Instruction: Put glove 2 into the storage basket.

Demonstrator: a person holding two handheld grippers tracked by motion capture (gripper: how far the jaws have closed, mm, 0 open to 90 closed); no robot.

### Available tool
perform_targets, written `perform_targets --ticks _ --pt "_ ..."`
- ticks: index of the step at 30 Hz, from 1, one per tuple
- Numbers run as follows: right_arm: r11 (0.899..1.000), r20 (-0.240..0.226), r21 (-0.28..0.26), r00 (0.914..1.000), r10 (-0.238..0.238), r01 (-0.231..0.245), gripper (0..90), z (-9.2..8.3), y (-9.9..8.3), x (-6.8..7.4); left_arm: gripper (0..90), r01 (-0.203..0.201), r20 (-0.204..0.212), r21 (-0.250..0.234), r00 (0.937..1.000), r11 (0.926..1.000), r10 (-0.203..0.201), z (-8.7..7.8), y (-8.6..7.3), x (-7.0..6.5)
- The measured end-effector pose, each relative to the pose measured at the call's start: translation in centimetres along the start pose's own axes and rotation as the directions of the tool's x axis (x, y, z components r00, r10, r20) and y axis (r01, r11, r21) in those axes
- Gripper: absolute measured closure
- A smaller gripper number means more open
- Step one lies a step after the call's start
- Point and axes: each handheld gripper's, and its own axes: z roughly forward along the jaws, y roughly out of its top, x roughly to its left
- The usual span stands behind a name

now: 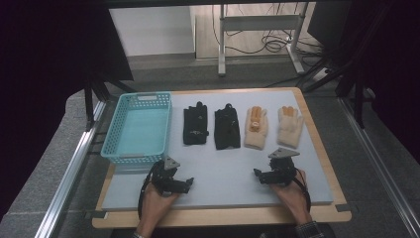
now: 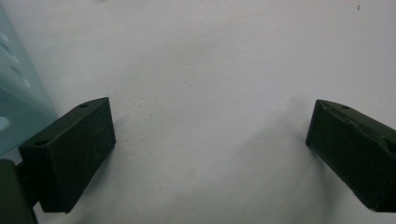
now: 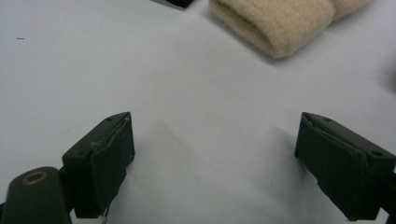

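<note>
**Four gloves in a row, both grippers parked empty**

Two black gloves point(image 1: 195, 125) and point(image 1: 227, 128) and two fuzzy cream knit ones point(image 1: 256, 128) and point(image 1: 289, 126) lay flat across the smooth pale grey mat point(image 1: 223, 178), right of a perforated turquoise plastic basket point(image 1: 137, 128). The left gripper point(image 1: 184, 184) sat near the basket's front corner, blocky jaws spread wide, nothing between them. The right gripper point(image 1: 258, 174) sat just below the cream gloves, also gaping and empty.

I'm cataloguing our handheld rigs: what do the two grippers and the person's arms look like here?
Both the left gripper and right gripper are black, each with two blocky rectangular jaws with small screw holes, a grey three-cornered plate on top and a black trailing cable. A dark checked sleeve cuff shows at the right wrist.
</note>
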Motion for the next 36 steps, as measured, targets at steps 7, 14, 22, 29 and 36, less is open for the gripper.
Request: perform_targets --ticks 7,14,22,29,36 --pt "1.0 -0.001 0.0 1.0 0.005 -0.005 13.4 0.0 0.1 0.0 1.6 0.001 0.0 0.0 1.0 1.0 -0.001 0.0 0.0 0.0" --pt "1.0 -0.012 0.012 0.9998 -0.013 0.013 17.5 0.2 0.9 0.2 1.6 0.001 0.0 0.0 1.0 1.0 -0.001 0.0 0.0 0.0" --pt "1.0 -0.088 0.001 0.9959 -0.02 0.02 28.2 1.0 2.9 0.2 1.6 0.001 0.0 0.0 1.0 1.0 -0.001 0.0 0.0 0.0" --pt "0.999 -0.112 -0.011 0.9932 -0.032 0.031 39.3 1.8 4.7 0.1 1.6 0.002 0.001 0.0 1.0 1.0 -0.002 0.0 0.0 0.0" --pt "0.999 -0.111 -0.019 0.9926 -0.051 0.049 54.0 3.2 7.8 -0.2 1.6 0.002 0.001 0.0 1.0 1.0 -0.002 0.0 0.0 0.0"
